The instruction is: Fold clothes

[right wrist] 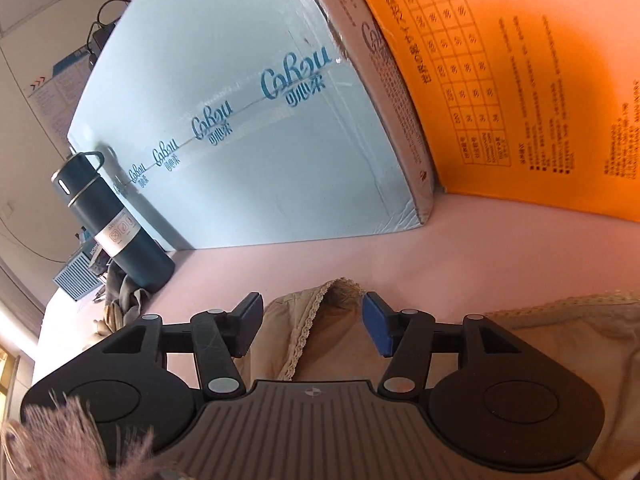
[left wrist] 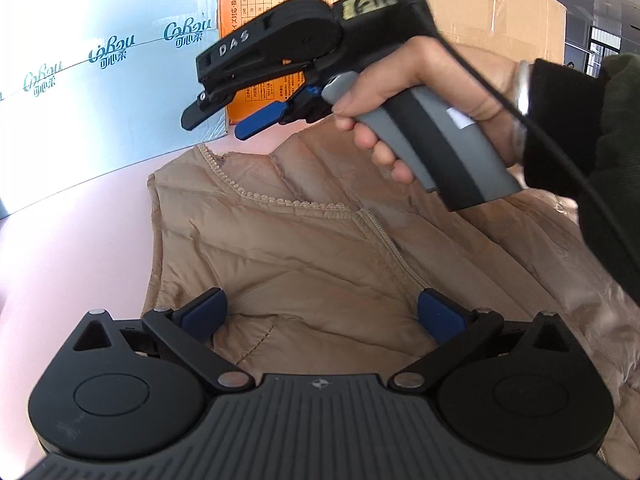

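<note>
Tan quilted vest point(left wrist: 304, 248) flat on pink surface point(left wrist: 72, 240), centre frame. Left gripper point(left wrist: 322, 314) spread wide over hem. Right gripper point(left wrist: 236, 118) part-open, upper centre, clear of cloth.

Pale-blue box point(right wrist: 248, 120), orange box point(right wrist: 540, 80) (touching), flask point(right wrist: 114, 224)

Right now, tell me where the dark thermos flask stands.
In the right wrist view the thermos flask stands upright at far left, on the pink table, against the left end of the pale blue box.

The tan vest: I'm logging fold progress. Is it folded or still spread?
Mostly spread: the tan vest lies flat on the pink surface, zipper and lace neckline showing. Its right side is hidden.
</note>
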{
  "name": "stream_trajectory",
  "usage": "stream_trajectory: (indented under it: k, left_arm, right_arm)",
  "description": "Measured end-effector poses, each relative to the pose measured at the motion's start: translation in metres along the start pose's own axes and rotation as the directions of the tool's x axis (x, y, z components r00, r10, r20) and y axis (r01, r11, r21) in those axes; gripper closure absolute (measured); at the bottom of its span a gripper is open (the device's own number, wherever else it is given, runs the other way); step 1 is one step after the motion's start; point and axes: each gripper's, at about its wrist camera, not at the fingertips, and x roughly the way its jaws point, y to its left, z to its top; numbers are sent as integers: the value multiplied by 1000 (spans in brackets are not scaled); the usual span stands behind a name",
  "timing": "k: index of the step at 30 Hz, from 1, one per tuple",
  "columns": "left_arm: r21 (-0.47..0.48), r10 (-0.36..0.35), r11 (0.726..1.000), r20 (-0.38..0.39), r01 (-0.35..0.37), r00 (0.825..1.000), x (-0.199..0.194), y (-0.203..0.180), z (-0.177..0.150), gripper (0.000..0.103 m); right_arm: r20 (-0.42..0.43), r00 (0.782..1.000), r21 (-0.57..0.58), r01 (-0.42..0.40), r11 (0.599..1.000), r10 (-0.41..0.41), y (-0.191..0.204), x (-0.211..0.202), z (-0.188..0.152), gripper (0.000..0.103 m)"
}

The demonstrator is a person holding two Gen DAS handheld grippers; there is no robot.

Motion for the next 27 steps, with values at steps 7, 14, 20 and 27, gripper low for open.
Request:
stream_trajectory:
  k: [7,14,20,27]
  left_arm:
    - [8,7,1000,2,-7,1000,10,-1,6,0]
    - [14,15,1000,4,-15,1000,12,0,6,0]
    - [10,14,1000,1,-14,1000,12,0,6,0]
    - [-15,-12,1000,-2,12,1000,5,-4,5,0]
  right_arm:
    - [-191,949,24,-251,968,251,36,5,-27,35]
    - [-171,976,70,-126,990,136,20,45,-23,61]
    - [-126,985,164,-97,982,119,-7,69,-6,87]
    - [-57,998,29,10,1000,-8,18,45,7,40]
